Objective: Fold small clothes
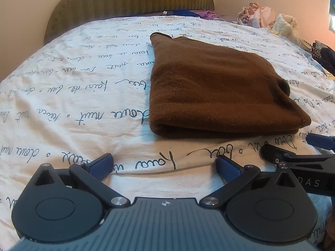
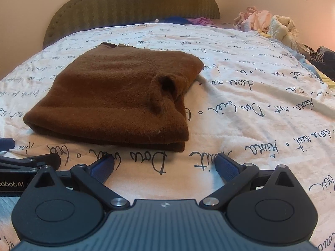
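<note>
Left wrist view shows the left gripper (image 1: 164,166) spread wide and empty above the bedspread (image 1: 73,108), the brown sweater (image 1: 213,87) lying folded just ahead to its right. Beside it the right gripper (image 2: 164,165) gapes equally empty. This fold looks finished; next likely calls for fetching another garment from the clothes pile (image 2: 266,21).

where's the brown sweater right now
The brown sweater lies folded on the script-printed bedspread, ahead of both open grippers: right of centre in the left wrist view, left of centre in the right wrist view.
</note>
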Action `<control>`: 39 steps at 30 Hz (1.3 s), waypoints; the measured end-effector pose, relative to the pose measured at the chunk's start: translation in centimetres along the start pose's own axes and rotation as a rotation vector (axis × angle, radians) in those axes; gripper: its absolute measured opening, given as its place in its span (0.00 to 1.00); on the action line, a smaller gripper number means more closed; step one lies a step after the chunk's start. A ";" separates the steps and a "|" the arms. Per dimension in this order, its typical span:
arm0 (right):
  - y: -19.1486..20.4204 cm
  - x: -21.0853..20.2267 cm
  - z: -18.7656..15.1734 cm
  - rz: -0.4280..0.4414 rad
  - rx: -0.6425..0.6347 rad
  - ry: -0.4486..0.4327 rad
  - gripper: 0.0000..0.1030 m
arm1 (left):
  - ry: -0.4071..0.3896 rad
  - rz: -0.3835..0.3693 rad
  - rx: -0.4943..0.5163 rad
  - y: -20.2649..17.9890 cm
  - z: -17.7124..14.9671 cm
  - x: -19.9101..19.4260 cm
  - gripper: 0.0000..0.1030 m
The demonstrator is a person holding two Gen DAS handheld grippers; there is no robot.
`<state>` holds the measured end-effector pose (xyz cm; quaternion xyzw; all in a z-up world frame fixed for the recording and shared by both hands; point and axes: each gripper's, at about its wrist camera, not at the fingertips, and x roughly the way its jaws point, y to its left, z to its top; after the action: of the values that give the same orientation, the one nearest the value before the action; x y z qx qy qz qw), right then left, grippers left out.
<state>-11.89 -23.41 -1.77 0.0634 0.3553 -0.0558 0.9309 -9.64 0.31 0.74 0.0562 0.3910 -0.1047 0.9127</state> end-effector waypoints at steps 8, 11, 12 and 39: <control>-0.5 -0.3 -0.3 0.020 -0.014 0.005 1.00 | 0.002 0.001 0.001 -0.1 0.1 0.1 1.00; -0.5 -0.4 -0.3 0.023 -0.015 0.005 1.00 | -0.005 0.004 -0.008 -0.1 0.0 0.1 1.00; -0.6 -0.4 -0.3 0.024 -0.014 0.005 1.00 | -0.006 0.005 -0.009 -0.1 0.0 0.1 1.00; -0.8 -0.4 -0.3 0.041 -0.023 0.010 1.00 | -0.014 0.011 -0.008 -0.1 0.0 0.1 1.00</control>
<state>-12.52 -24.10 -1.75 0.0600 0.3590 -0.0323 0.9308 -9.61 0.22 0.64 0.0540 0.3845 -0.0984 0.9163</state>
